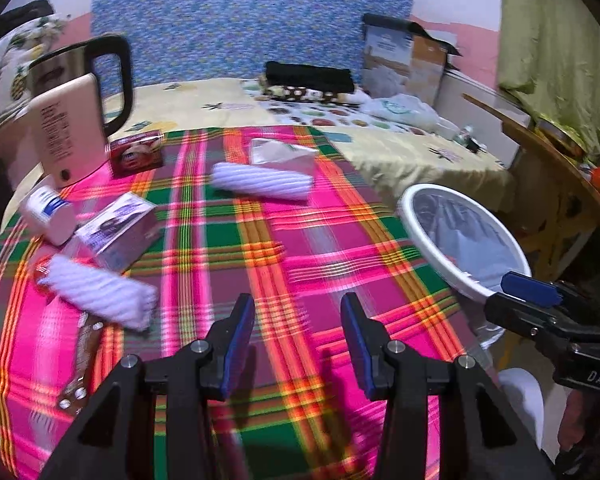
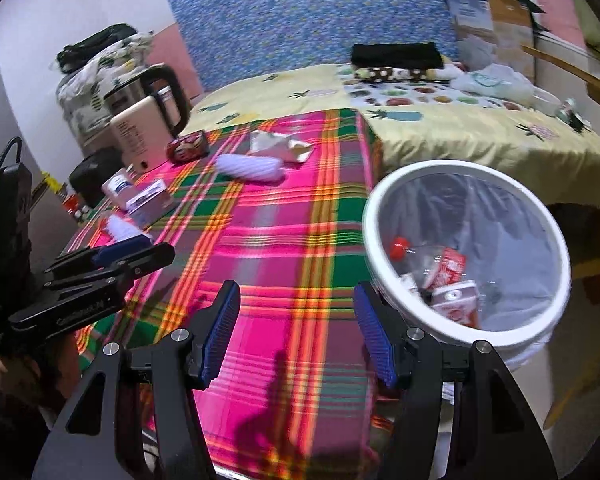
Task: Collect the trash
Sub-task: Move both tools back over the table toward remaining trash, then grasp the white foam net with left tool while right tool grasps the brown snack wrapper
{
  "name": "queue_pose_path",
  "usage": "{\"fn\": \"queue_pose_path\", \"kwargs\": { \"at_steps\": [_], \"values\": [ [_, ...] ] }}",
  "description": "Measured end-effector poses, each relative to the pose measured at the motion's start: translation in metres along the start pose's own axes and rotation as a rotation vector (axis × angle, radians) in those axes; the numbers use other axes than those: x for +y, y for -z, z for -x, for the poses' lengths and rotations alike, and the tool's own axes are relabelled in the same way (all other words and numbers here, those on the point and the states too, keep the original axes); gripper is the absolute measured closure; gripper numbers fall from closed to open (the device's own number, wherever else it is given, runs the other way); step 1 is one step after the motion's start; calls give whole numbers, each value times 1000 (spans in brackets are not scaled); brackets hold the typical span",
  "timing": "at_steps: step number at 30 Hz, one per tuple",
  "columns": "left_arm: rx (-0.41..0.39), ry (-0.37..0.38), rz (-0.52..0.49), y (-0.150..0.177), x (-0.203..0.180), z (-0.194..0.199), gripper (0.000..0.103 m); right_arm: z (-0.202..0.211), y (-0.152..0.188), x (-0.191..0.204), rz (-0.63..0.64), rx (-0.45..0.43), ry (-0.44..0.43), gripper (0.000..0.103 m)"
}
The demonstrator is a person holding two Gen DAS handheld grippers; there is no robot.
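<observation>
Both sets of tongs hang over the plaid-covered worktop (image 1: 300,240) with nothing between their blue pads: the left tongs (image 1: 298,344) stand parted to a middling gap, and the right tongs (image 2: 296,334) are spread wider, just beside the rim of the white bin (image 2: 370,240). That bin stands off the worktop's right edge, lined with a clear bag and already holding a small carton, a red wrapper and a red-capped bottle. The trash not yet collected lies well apart from both tongs, toward the far and left side of the cloth: a crumpled white paper (image 1: 282,154), a ribbed white roll (image 1: 262,180) touching it, a second ribbed roll (image 1: 100,292) nearer the left tongs, a lilac box (image 1: 118,228), a small white tube-like pack (image 1: 48,214) and a red packet (image 1: 136,156) by the kettle (image 1: 68,108). The likely trouble is that the pieces crowd together, so closing on one could nudge its neighbour or snag the cloth; the kettle stands near enough to be knocked during a reach for the red packet. Motion blur smears the rolls and box, so their labels cannot be read, and whether each item counts as trash is a judgement. A flat strip at the worktop's left edge is too blurred to identify.
</observation>
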State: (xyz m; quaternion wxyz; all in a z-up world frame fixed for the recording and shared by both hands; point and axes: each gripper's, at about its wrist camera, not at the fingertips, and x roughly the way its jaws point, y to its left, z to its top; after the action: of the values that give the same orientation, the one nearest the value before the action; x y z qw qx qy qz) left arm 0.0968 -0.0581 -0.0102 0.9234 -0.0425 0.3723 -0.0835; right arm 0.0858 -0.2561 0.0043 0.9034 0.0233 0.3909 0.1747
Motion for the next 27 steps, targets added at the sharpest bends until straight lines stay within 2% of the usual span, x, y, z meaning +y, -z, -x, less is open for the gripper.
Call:
{"fn": "queue_pose_path", "kwargs": {
  "at_steps": [9,13,20,27],
  "values": [
    [-2,-95,107,9,44,9,56,-12,-9,23,53,11,-42,43],
    [-6,-137,163,9,65,10,50,-17,-13,29,66,7,-56,43],
    [-16,-192,244,8,94,8,46,-26,-20,33,75,10,-71,43],
    [15,-228,374,8,122,-5,43,-34,-26,32,71,14,-75,43]
  ]
}}
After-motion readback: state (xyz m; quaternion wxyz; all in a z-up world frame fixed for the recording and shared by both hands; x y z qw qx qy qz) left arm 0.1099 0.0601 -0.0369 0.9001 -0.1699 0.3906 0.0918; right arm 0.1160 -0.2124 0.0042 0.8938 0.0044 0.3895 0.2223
